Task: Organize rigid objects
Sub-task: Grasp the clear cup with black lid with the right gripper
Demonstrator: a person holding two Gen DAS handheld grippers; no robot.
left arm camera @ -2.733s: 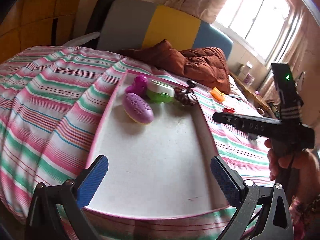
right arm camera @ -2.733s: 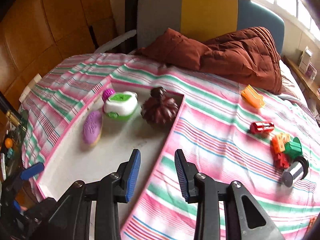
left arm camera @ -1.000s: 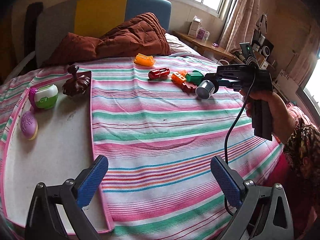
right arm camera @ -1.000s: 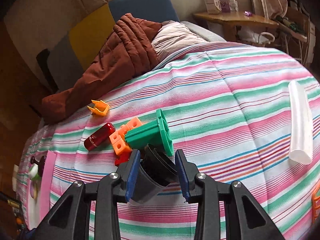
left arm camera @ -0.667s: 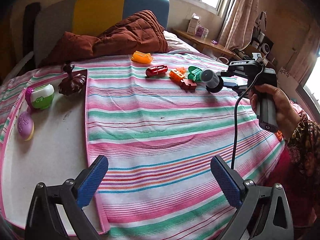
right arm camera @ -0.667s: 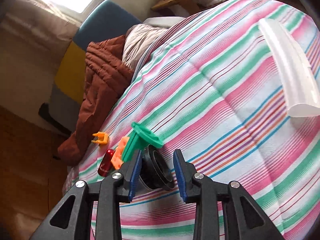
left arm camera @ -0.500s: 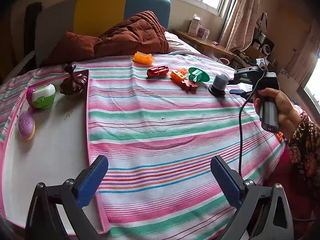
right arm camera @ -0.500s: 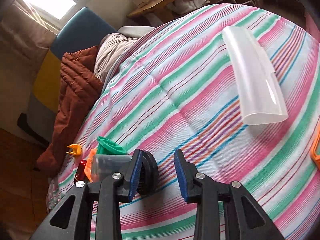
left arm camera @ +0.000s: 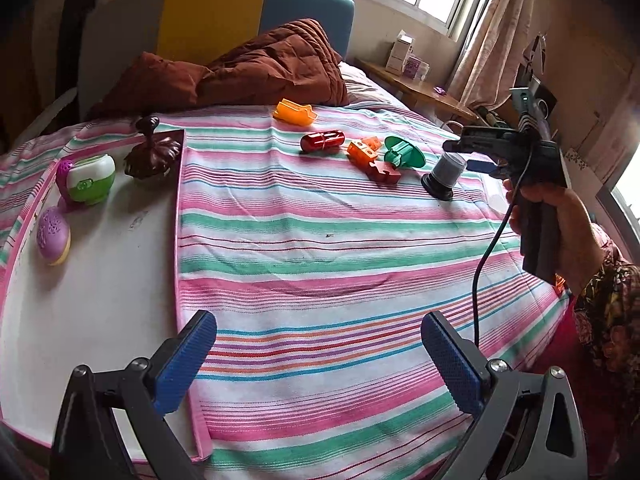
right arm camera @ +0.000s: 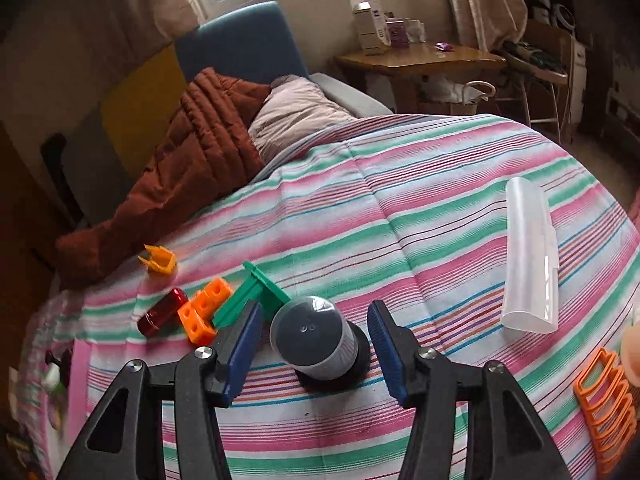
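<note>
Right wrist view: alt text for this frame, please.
The right hand-held gripper, open, straddles an upright grey canister on a black base on a striped bedspread. Colourful plastic toys lie left, a translucent case right.

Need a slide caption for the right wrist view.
Right gripper, jaws just opened, straddles the upright grey cup on the striped bedspread.

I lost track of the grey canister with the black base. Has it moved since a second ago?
Yes. The grey canister was lying clamped beside the green piece; it now stands upright on its base, just right of it. The right tool has just opened, pads clear.
</note>
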